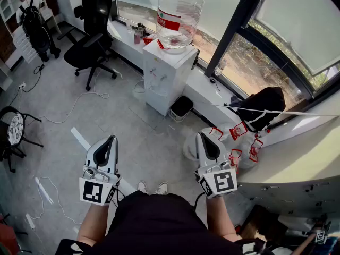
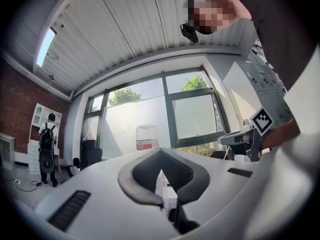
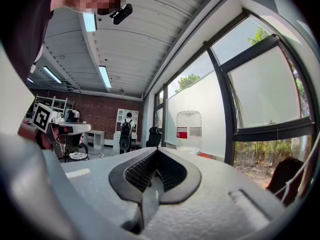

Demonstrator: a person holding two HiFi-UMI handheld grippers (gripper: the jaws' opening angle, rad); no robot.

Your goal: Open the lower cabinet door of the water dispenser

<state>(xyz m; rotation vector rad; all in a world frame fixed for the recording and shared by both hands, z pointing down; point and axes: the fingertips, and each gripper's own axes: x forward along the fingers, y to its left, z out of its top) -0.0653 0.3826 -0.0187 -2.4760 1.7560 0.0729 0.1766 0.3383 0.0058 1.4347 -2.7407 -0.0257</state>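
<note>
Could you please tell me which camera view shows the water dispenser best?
The head view: it shows the whole white water dispenser with its bottle on top. Both gripper views catch little but that bottle, far off above their own housings.

The water dispenser (image 1: 166, 77) stands ahead, with the office chair (image 1: 91, 33) to its left.
</note>
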